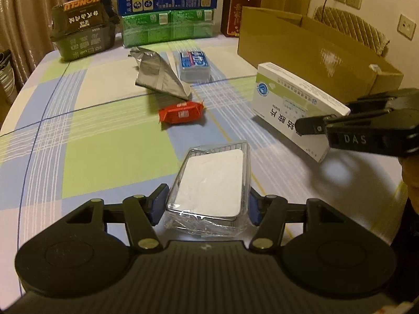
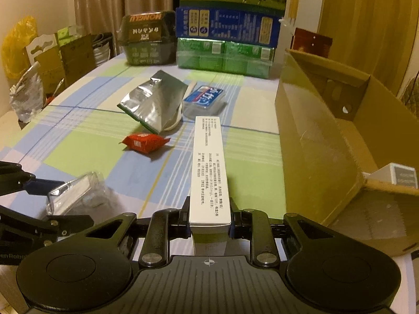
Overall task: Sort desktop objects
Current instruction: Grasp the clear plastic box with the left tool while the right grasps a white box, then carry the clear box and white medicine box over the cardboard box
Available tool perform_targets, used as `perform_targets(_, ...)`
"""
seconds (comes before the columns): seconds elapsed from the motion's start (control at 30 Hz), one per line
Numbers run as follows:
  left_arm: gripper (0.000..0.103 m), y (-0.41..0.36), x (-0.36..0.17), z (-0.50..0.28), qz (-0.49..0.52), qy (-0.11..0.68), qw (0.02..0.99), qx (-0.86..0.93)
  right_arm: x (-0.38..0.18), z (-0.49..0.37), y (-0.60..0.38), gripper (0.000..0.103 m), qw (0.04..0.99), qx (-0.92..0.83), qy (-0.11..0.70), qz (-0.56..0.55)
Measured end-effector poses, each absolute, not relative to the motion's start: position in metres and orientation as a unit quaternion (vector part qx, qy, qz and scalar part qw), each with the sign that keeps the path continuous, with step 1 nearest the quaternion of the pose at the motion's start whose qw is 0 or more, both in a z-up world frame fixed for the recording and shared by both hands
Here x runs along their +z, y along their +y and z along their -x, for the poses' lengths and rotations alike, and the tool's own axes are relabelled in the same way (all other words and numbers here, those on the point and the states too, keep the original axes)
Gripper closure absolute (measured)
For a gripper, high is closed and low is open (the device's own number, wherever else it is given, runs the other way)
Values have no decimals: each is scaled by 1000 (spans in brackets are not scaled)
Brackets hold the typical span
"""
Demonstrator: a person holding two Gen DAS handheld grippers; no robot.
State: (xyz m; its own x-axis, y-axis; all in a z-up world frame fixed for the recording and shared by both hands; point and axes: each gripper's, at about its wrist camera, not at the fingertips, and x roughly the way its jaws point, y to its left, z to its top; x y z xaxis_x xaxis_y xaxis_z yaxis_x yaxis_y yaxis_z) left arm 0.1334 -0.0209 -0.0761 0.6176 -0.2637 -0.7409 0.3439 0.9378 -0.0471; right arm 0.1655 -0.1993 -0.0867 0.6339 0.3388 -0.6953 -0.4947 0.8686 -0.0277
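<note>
Between the right gripper's [image 2: 209, 216] closed pads, the white medicine carton [image 2: 209, 167] is clamped at its near end, lifted off the tablecloth [image 2: 104, 157], just left of the open cardboard box [image 2: 314, 136]. Likely light, thin-walled card: crushable, and a long lever from an end grip, so mid-body would be steadier. Left of the box, the left gripper [image 1: 207, 206] pinches the film-wrapped white pack [image 1: 209, 183] by its long sides; the film looks slippery. Farther left of the box: red snack packet [image 2: 144, 142], foil pouch [image 2: 154, 102].
</note>
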Motion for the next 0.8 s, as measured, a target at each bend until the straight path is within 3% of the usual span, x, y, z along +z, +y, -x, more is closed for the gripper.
perform_targets(0.4,48,-48,-22,-128,-14,376,915,-145,-19,-153,-222,82,917,234,317,69)
perform_targets(0.8,48,-155,47,-158,-22,325,924,-200,51,-193,-320,82,942,168,284,64)
